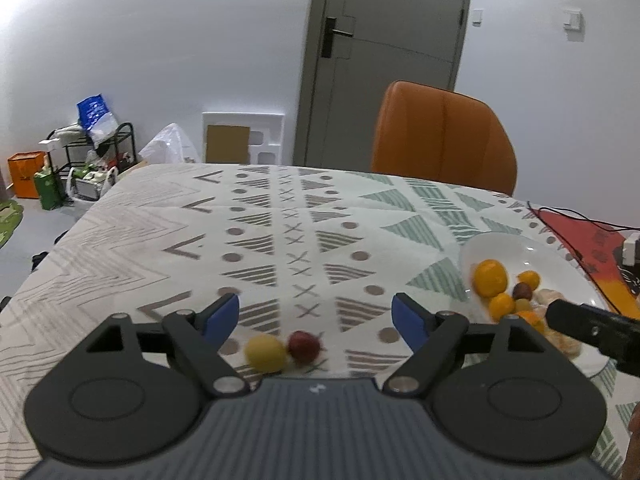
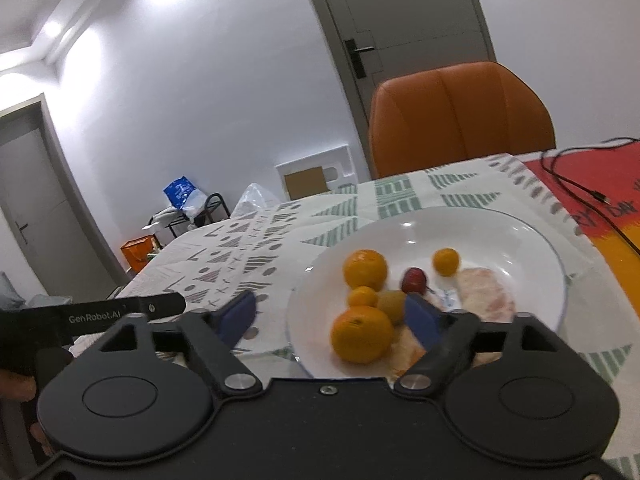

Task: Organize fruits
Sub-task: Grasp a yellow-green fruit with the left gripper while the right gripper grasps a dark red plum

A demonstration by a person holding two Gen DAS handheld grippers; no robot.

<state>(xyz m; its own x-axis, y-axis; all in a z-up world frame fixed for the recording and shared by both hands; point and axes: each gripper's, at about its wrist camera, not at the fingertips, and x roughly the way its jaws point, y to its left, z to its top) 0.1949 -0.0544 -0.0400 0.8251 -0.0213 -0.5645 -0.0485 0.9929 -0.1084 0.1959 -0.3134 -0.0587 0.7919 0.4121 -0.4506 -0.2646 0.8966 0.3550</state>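
In the left wrist view a yellow fruit (image 1: 265, 352) and a small red fruit (image 1: 304, 346) lie side by side on the patterned tablecloth, just below my left gripper (image 1: 316, 318), which is open and empty. A white plate (image 2: 500, 236) at the right holds oranges (image 2: 365, 269), a small red fruit (image 2: 414, 280), a greenish fruit (image 2: 391, 303) and pale peeled pieces (image 2: 486, 292). My right gripper (image 2: 334, 318) hovers open over the plate's near left edge, holding nothing. The plate (image 1: 516, 248) also shows at the right of the left wrist view.
An orange chair (image 1: 442, 140) stands at the table's far side. A red mat (image 2: 592, 188) with a black cable (image 2: 576, 188) lies right of the plate. Floor clutter and a rack (image 1: 92, 152) sit off the table's far left corner.
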